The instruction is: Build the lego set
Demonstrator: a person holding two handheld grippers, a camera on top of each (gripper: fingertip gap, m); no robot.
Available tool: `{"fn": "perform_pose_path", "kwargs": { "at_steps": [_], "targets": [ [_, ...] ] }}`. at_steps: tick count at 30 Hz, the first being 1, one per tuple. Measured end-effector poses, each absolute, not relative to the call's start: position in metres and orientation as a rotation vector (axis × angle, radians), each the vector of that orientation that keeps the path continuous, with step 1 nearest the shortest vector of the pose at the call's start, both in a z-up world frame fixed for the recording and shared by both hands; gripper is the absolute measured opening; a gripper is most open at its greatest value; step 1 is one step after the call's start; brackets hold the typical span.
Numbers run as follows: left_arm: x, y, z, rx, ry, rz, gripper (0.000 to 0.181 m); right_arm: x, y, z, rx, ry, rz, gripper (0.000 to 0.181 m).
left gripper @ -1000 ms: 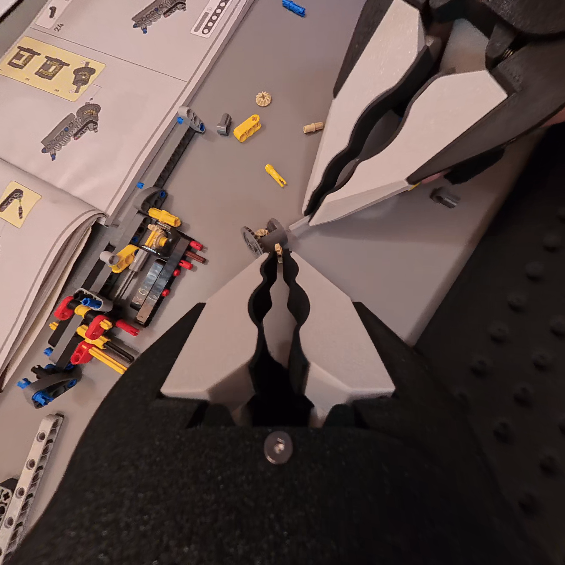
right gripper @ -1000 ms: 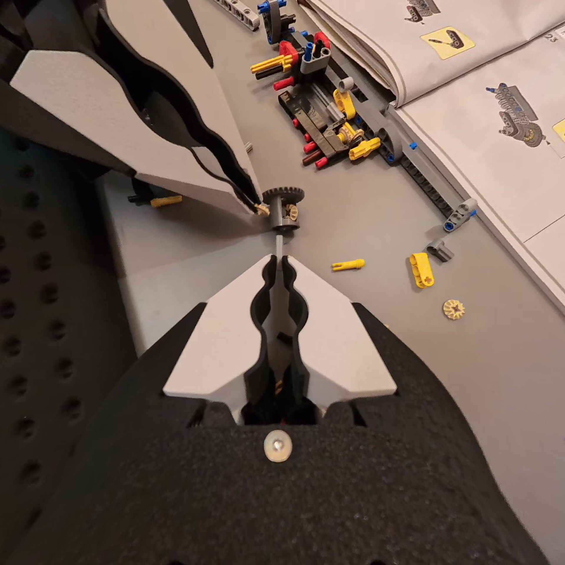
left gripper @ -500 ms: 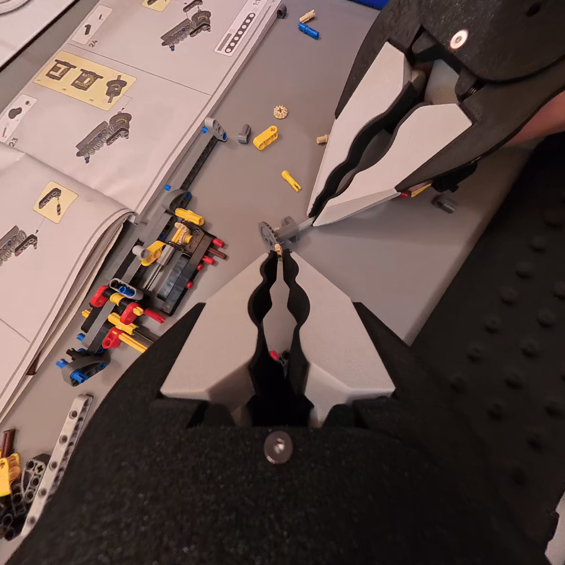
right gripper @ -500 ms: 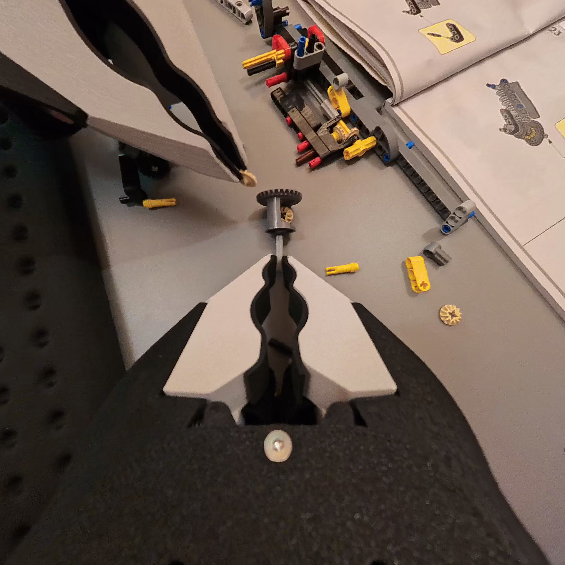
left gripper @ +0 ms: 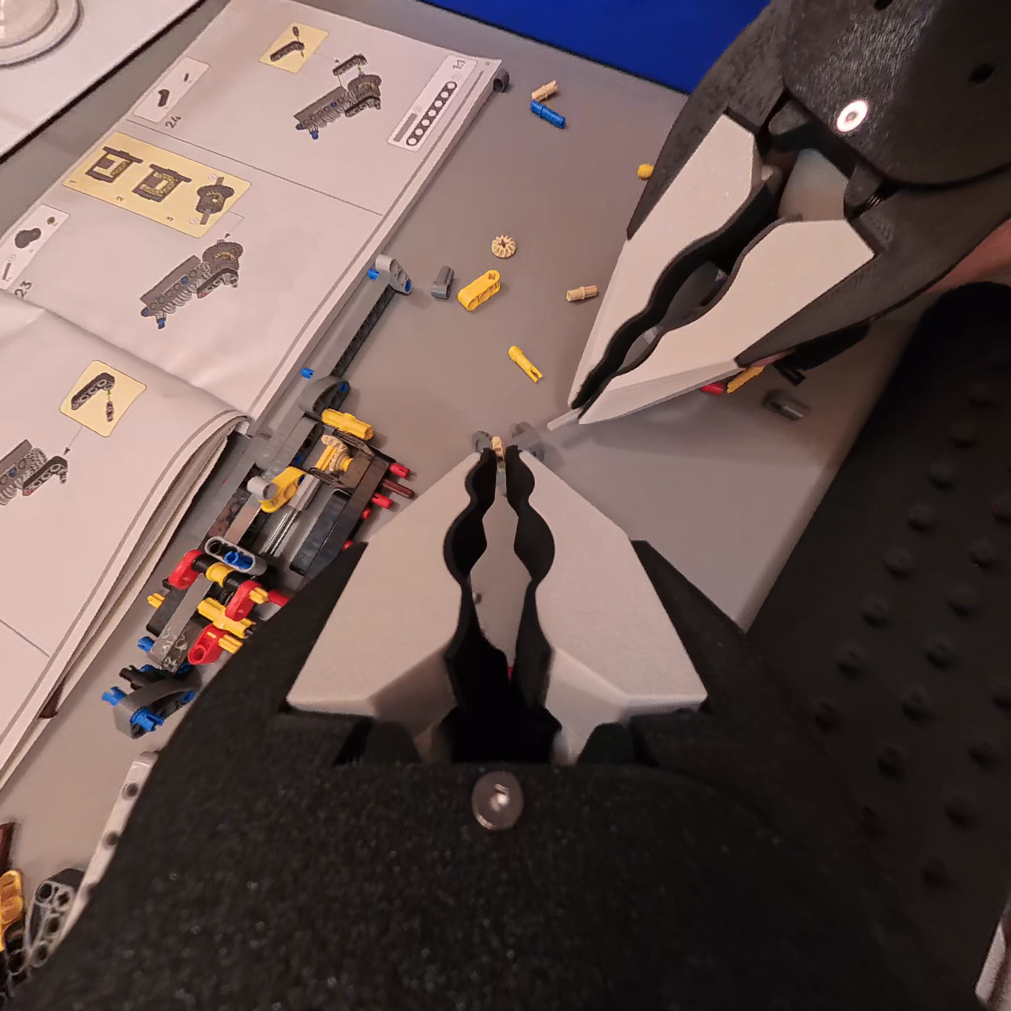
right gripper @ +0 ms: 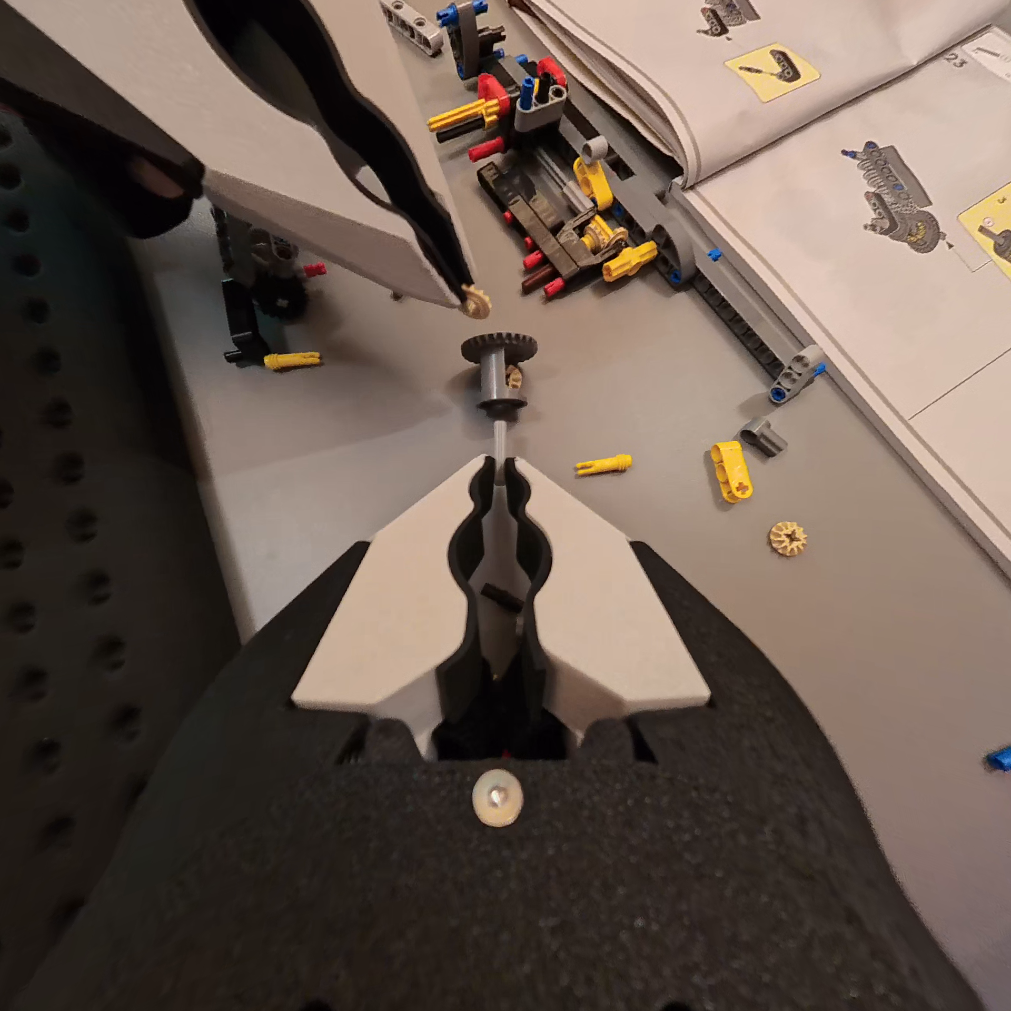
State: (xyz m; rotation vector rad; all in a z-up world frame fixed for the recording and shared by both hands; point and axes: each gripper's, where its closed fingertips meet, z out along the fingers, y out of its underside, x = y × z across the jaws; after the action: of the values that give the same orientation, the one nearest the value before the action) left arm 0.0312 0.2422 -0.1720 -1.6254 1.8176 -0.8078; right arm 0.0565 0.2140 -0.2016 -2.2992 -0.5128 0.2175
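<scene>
Differential housing (right gripper: 497,373), dark grey, toothed ring, on light axle (right gripper: 500,444).

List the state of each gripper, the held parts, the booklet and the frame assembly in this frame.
left gripper: shut on the tan bevel gear, held apart from the housing.
right gripper: shut on the grey axle.
differential housing: mounted on that axle, off the table, one tan gear inside.
instruction booklet: lying open.
frame assembly: partly built, lying beside the booklet.
loose tan gear: lying flat, untouched.

Both tools (left gripper: 497,449) (right gripper: 499,464) clamped, tips converging.
</scene>
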Motion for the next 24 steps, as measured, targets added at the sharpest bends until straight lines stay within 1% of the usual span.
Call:
{"fn": "perform_pose_path", "kwargs": {
  "at_steps": [9,19,24],
  "targets": [
    [0.018,0.21,-0.18,-1.706,1.796,-0.821,0.003,0.057,0.215,-0.201,-2.266,-0.527,0.218,0.004],
    [0.024,0.228,-0.2,-1.77,1.736,-0.59,0.003,0.054,0.212,-0.201,-2.274,-0.531,0.196,0.004],
    [0.029,0.225,-0.204,-1.769,1.756,-0.598,0.003,0.053,0.215,-0.203,-2.283,-0.536,0.224,0.004]
  ]
}}
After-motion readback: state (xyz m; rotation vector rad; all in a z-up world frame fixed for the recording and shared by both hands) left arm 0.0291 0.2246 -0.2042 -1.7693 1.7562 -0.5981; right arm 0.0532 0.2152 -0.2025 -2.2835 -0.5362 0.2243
